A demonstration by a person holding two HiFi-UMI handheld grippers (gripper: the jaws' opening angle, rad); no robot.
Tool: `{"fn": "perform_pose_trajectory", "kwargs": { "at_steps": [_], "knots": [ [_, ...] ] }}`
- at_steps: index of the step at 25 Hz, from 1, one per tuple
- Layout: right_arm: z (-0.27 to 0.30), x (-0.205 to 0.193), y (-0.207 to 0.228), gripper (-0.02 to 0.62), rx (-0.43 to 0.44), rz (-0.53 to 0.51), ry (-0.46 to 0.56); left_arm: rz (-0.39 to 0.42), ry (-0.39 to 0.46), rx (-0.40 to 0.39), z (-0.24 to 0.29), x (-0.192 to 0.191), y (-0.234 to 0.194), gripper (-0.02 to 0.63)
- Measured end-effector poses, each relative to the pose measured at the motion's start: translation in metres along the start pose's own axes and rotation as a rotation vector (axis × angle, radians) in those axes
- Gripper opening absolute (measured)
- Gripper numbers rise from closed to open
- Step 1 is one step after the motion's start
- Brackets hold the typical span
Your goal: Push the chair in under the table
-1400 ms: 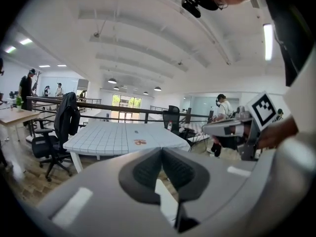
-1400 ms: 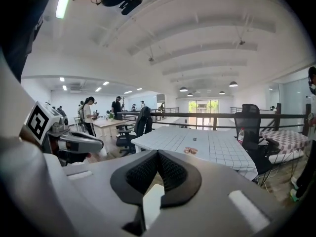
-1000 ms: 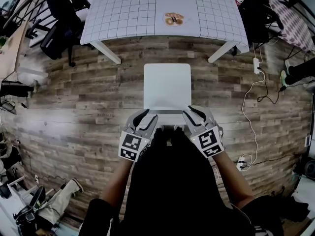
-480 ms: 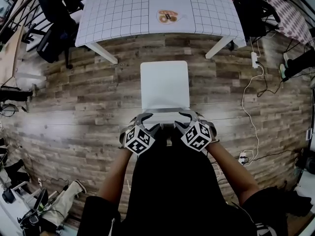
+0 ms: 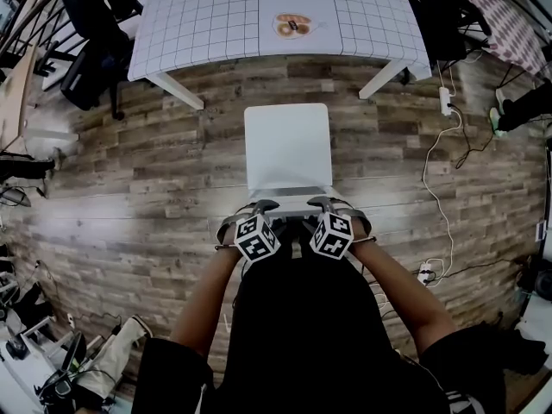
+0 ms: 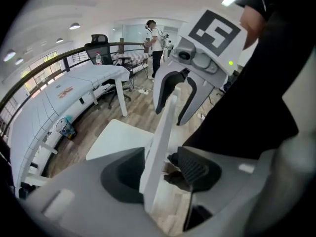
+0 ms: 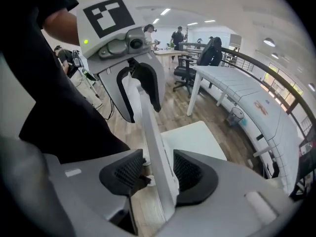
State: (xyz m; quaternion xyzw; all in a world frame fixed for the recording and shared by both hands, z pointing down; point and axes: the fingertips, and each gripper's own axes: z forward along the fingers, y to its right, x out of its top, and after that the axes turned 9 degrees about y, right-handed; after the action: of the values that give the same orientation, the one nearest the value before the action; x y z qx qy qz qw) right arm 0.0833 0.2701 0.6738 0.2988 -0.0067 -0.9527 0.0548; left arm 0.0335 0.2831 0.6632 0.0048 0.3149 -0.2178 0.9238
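Item: chair (image 5: 287, 141), white, 1 unit, standing on the wood floor (image 5: 129, 171) at centre, seat facing the table (image 5: 216, 15). It is pulled out: the seat lies wholly on the near side of the table's near edge, with a strip of bare floor between them, in line with the gap between the 2 near table legs. The backrest (image 5: 289, 195) is at the chair's near end, next to the person. Left gripper (image 6: 157, 168): set over the left part of the backrest's top edge, fingers wide and opening, the backrest panel between them, close against 1 pad with a clear gap at the other. Right gripper (image 7: 154, 171): set over the right part of the same edge, fingers wide and opening, the panel between them, a gap showing beside it. Table: white gridded top, at the far side of the scene.
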Motion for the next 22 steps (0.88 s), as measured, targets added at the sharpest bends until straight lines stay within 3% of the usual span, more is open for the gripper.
{"fn": "perform_pose_trajectory", "kwargs": {
  "at_steps": [12,18,22],
  "knots": [
    [0.044,-0.025,-0.002,0.181,0.005,-0.182,-0.172,0.149,-0.208,-0.023,0.040,-0.037,-0.002,0.210],
    [0.056,-0.039,0.004,0.169,-0.010,-0.228,-0.246,0.242,-0.269,-0.045,0.060,-0.042,0.003,0.207],
    [0.064,-0.048,0.003,0.163,0.004,-0.257,-0.295,0.240,-0.257,-0.065,0.067,-0.044,0.001,0.207]
  ]
}}
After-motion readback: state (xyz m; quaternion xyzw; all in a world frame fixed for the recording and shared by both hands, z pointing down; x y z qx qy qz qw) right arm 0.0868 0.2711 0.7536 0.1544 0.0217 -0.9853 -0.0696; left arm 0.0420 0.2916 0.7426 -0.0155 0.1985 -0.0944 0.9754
